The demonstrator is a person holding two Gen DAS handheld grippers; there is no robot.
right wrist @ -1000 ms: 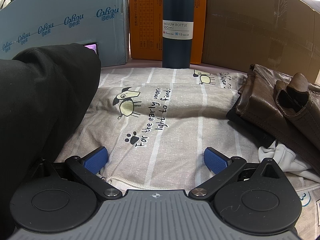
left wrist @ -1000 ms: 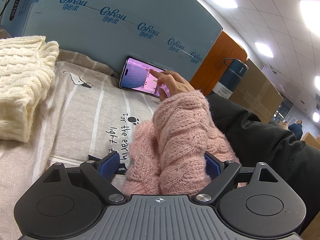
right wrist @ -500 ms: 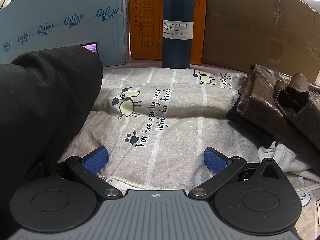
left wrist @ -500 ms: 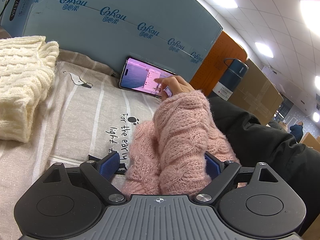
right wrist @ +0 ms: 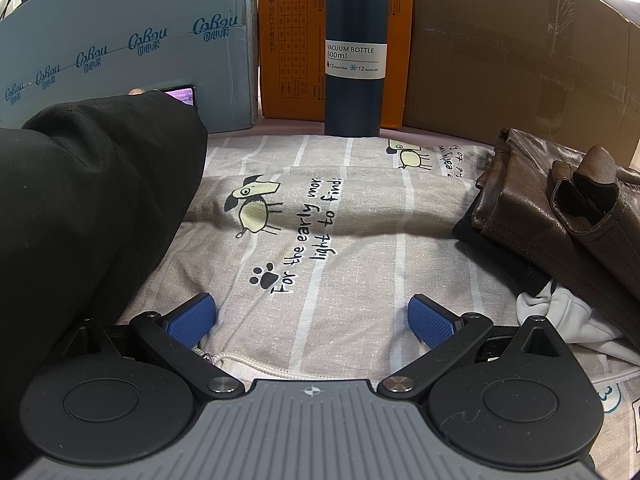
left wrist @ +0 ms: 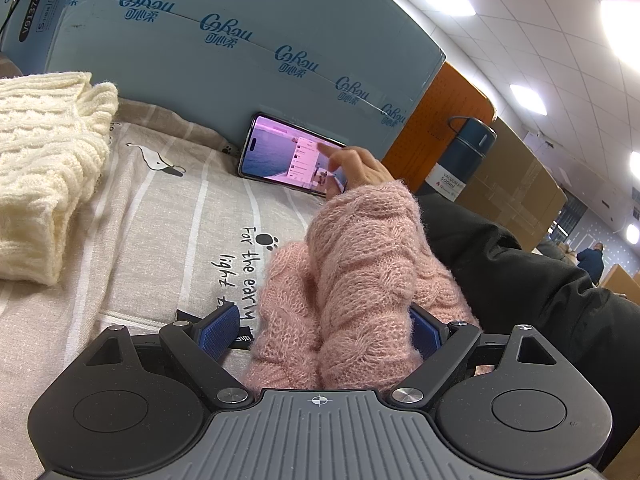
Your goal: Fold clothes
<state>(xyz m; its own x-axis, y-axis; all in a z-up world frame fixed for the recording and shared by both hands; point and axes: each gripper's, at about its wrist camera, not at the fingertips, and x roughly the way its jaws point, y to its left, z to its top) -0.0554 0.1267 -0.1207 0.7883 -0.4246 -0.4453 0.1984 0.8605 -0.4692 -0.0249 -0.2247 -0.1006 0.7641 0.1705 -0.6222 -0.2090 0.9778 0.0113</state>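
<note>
A folded cream cable-knit sweater [left wrist: 44, 168] lies at the left on the printed grey bedsheet [left wrist: 160, 216]. My left gripper [left wrist: 320, 330] rests open on the sheet; a person's pink knit sleeve [left wrist: 356, 264] lies between its blue pads [left wrist: 218, 330] without being gripped. The hand [left wrist: 356, 166] touches a phone [left wrist: 280, 156]. My right gripper [right wrist: 312, 320] is open and empty, lying on the sheet [right wrist: 360, 264]. A brown leather jacket [right wrist: 560, 208] lies at the right over a white garment [right wrist: 560, 312].
A blue-grey carton [left wrist: 240, 60] stands behind the phone. A dark blue vacuum bottle [right wrist: 354, 48] stands before an orange box [right wrist: 288, 40] and a brown carton [right wrist: 520, 40]. A black-sleeved arm [right wrist: 88, 208] fills the left of the right wrist view.
The hand moved slightly over the phone screen and the on-screen menu changed. The black sleeve shifted a little right. Both grippers have stayed still.
</note>
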